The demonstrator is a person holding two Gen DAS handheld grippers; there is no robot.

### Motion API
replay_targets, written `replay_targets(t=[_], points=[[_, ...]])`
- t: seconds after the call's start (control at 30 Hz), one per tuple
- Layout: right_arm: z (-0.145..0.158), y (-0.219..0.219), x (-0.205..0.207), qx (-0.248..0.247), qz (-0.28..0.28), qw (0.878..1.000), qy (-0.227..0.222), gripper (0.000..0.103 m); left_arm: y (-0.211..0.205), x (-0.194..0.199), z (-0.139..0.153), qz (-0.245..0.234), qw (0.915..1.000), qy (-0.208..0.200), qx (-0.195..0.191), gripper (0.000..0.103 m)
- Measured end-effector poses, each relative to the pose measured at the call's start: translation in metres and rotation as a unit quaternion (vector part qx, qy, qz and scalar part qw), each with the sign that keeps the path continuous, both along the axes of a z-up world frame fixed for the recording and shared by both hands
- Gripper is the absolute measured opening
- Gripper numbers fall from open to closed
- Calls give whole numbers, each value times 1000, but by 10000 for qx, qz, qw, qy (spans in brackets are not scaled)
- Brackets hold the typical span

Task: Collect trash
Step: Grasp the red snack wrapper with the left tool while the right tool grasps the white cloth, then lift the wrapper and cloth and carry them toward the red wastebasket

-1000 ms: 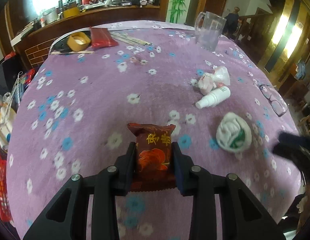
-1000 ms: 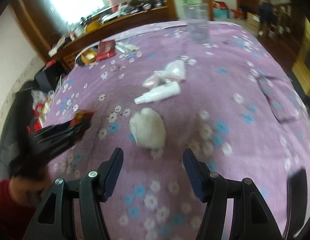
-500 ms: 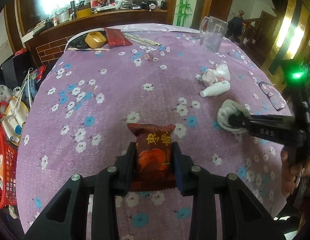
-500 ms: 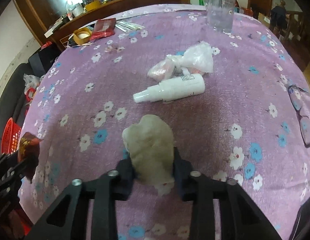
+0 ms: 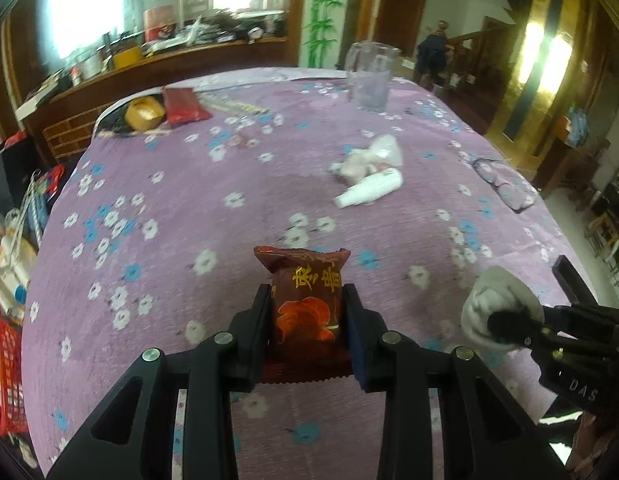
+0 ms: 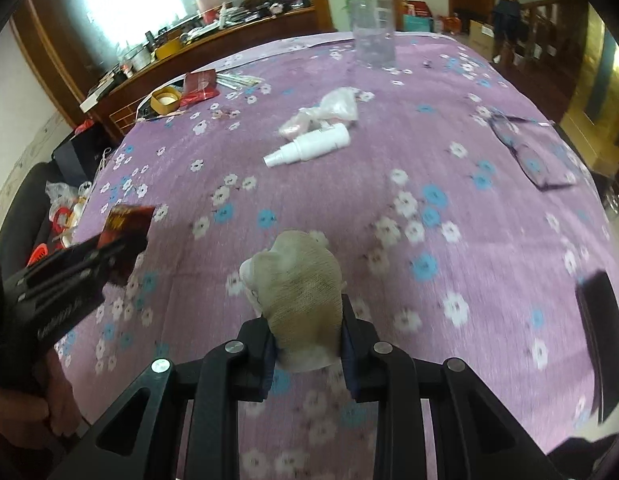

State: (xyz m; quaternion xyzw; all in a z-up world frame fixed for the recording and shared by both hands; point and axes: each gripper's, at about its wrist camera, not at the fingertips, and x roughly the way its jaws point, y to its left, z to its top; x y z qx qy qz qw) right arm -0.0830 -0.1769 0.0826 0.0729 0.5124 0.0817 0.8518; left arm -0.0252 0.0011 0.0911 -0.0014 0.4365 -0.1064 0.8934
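Note:
My left gripper (image 5: 307, 312) is shut on a dark red snack packet (image 5: 305, 300) with gold characters, held above the purple flowered tablecloth (image 5: 189, 208). In the right wrist view that packet (image 6: 123, 226) and the left gripper show at the left. My right gripper (image 6: 307, 332) is shut on a crumpled off-white wad of cloth or paper (image 6: 301, 280), lifted off the cloth. The same wad (image 5: 497, 304) shows at the lower right of the left wrist view. A white spray bottle (image 6: 309, 146) lies on its side next to a crumpled clear plastic bag (image 6: 325, 112) further back.
A clear glass mug (image 5: 369, 76) stands at the far edge. A tape roll (image 5: 143, 114) and a red pouch (image 5: 185, 106) lie at the far left. Eyeglasses (image 6: 529, 152) rest at the right. A red basket (image 5: 3, 364) sits beside the table's left edge.
The right gripper came down around the wad, shut on it and lifted it towards me. The left gripper, still holding the packet, drew back and rose a little.

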Motion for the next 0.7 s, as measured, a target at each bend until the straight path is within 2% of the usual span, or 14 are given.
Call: replay_targets(t=[0.3,0.7], points=[[19,-20,-22,-87,-455,9987,-189,29,-26,-6,10,-446,9989,-147,-38,33],[35,-29,-27,-166,-556,9978,-324,29,-28,-7,21,-410,9987,-286,-123,33]])
